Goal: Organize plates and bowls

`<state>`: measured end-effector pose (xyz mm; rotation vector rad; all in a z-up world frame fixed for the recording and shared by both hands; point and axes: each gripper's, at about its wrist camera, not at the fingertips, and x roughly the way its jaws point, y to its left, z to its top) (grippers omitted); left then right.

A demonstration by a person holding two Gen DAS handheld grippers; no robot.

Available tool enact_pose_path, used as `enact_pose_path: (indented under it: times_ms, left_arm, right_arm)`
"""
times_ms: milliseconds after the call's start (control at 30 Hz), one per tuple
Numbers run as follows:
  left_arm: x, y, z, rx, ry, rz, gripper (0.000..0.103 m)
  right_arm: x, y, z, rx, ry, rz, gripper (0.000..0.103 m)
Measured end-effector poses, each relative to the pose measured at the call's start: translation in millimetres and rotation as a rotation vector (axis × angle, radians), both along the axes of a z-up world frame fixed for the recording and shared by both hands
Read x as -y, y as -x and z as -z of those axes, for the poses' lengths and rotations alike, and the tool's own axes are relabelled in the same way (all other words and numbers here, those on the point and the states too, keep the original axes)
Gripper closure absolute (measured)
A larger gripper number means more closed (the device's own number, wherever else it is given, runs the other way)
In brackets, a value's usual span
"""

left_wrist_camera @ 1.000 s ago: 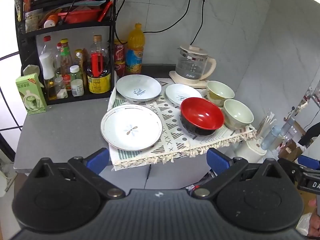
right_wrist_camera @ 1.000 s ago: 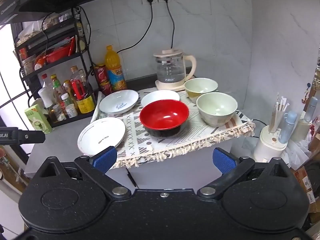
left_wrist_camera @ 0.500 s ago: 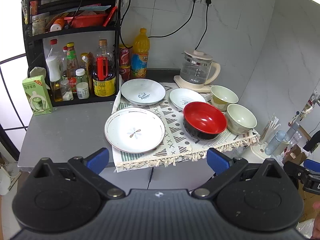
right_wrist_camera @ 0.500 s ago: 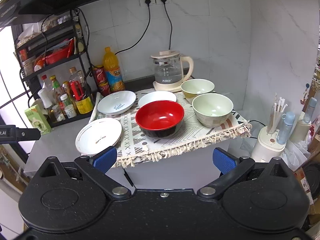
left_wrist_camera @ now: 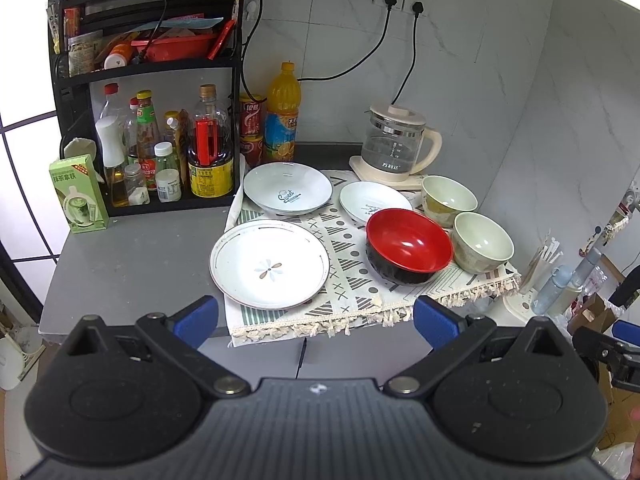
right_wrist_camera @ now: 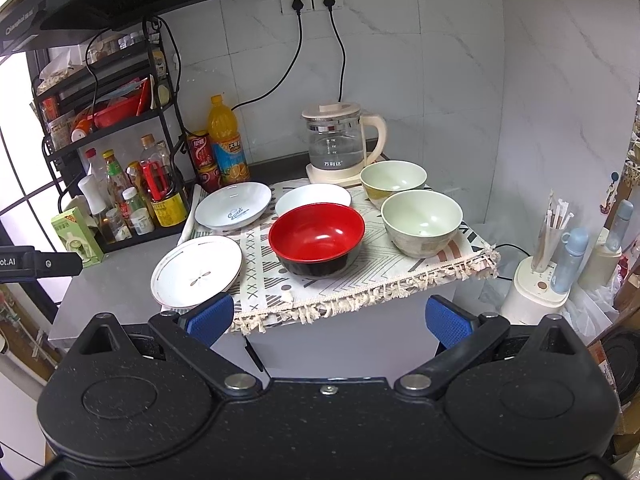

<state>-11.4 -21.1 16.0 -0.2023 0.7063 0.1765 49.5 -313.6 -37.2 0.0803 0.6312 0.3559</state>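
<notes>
Both claws hang before the tabletop (left_wrist_camera: 132, 256), clear of the dishes: the left claw (left_wrist_camera: 316, 316) and the right claw (right_wrist_camera: 330, 314) each stand spread wide and empty.

On the patterned cloth (left_wrist_camera: 348, 276) lie three plates and three bowls, none stacked. The flower plate (left_wrist_camera: 270, 264) sits nearest, half off the cloth's left edge; the script plate (left_wrist_camera: 288, 188) and a small plate (left_wrist_camera: 374, 202) lie behind it. The red bowl (right_wrist_camera: 316, 236) stands in the middle, touching or nearly touching the small plate, with the near green bowl (right_wrist_camera: 420, 222) and far green bowl (right_wrist_camera: 394, 180) to its right.

These look like glazed ware: stiff, slick and likely to chip, so a pinch on the rim seems the only hold. The plates lie flat, leaving little lip to catch. The red bowl may be lighter lacquer or plastic.

The kettle (right_wrist_camera: 340, 144) crowds the far bowl, and bottles (left_wrist_camera: 208, 144) stand just left of the script plate. The loose cloth could drag.
</notes>
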Motion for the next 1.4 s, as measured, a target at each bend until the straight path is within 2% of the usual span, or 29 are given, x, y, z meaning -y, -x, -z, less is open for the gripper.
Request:
enact_pose_path:
  times_ms: [1033,1400]
  left_arm:
    - [16,-32,9,-0.030,0.003,0.051,0.001]
    - [17,-51,18,-0.054,-0.006,0.065,0.001]
  right_arm:
    - [8,-11,3,-0.010,-0.006,0.050,0.000]
    - [4,-34,13,-0.047,0.009,0.055,0.000]
